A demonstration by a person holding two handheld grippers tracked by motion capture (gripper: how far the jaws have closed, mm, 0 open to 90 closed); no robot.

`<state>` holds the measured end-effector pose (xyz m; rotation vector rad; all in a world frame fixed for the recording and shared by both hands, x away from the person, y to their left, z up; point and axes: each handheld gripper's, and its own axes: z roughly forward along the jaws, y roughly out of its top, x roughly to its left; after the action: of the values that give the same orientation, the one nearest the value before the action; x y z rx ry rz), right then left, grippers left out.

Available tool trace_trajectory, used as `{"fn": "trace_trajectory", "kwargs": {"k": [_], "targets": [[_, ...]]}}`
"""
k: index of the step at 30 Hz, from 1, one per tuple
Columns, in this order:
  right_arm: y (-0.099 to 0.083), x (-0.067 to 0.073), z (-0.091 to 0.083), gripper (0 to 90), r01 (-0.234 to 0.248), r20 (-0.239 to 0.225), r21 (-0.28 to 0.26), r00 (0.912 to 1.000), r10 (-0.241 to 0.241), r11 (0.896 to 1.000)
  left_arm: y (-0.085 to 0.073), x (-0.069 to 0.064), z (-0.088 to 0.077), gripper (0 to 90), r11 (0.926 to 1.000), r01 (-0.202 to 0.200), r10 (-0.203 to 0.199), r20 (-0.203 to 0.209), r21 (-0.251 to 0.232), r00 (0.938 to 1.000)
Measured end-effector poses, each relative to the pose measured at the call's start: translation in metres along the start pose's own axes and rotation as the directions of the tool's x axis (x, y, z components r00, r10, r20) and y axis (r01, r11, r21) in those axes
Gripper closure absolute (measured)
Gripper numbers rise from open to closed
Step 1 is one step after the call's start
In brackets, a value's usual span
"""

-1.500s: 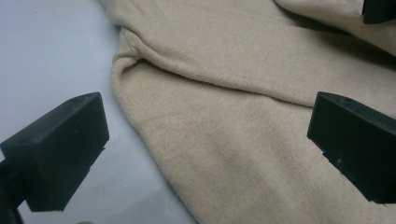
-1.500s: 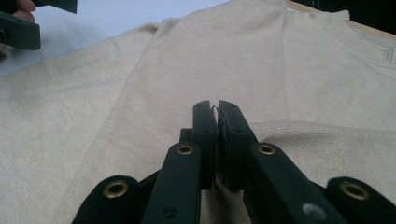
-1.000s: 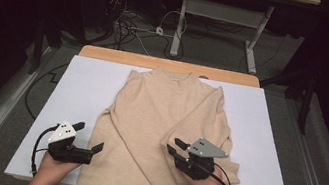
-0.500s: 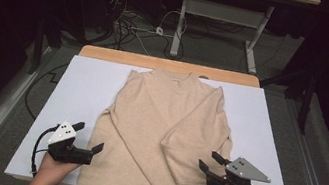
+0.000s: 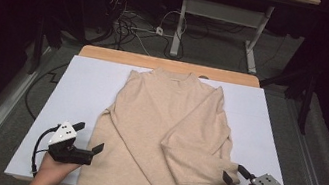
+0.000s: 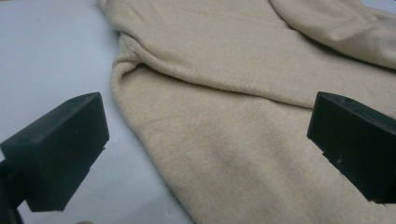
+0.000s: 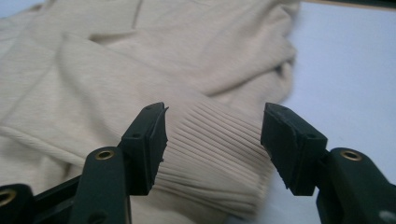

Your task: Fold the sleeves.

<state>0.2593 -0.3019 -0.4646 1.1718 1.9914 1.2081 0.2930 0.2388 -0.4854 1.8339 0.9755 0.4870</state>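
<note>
Since the earlier frames the right gripper (image 5: 234, 174) has come away from the middle of the beige sweater (image 5: 165, 138) and now sits off its right hem corner near the table's near edge, and its jaws have just been opening — nothing is between the pads. The left gripper (image 5: 90, 137) has kept its place at the sweater's left side.

The sweater lies flat on the white table cover (image 5: 82, 89), collar at the far side, hem toward the person, both sleeves folded across the front. The right sleeve (image 5: 196, 133) runs down from the far right shoulder, and its ribbed cuff (image 5: 196, 177) ends just ahead and to the left of the right gripper. What the coming move turns on, as I judge it: the garment's long axis runs away from the person, and each gripper flanks one lower corner, the right one nearer the cuff, the left one nearer the side edge.

The right gripper view shows the cuff (image 7: 212, 154) lying straight beyond the parted jaws, ribs plain — the high view gives it as a pale band. The left gripper view shows wide-open, empty jaws straddling the sweater's side edge (image 6: 140, 121), cloth (image 6: 243, 116) beneath and bare cover (image 6: 51, 51) to one side.
</note>
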Motion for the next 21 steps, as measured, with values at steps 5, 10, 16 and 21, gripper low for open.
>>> {"fn": "trace_trajectory", "kwargs": {"k": [5, 10, 16, 21], "targets": [[-0.007, -0.01, 0.004, 31.9, -0.053, 0.013, 0.039, 0.9985, 0.053, 0.998, 0.0, 0.0, 0.0, 0.0, 1.0, 0.0, 0.0, 0.001, 0.003, 1.0], [-0.011, -0.005, 0.013, 21.6, -0.066, -0.018, 0.103, 0.9975, 0.069, 0.992, 0.0, 0.0, 0.0, 0.0, 1.0, 0.001, -0.001, 0.003, 0.004, 1.0], [-0.013, -0.002, 0.016, 33.6, -0.039, -0.014, 0.146, 0.999, 0.042, 0.988, 0.0, 0.0, 0.0, 0.0, 1.0, 0.001, -0.001, 0.003, 0.003, 1.0], [-0.014, 0.0, 0.015, 51.0, -0.024, -0.023, 0.141, 0.9994, 0.027, 0.99, 0.0, 0.0, 0.0, 0.0, 1.0, 0.002, -0.002, 0.002, 0.003, 1.0]]}}
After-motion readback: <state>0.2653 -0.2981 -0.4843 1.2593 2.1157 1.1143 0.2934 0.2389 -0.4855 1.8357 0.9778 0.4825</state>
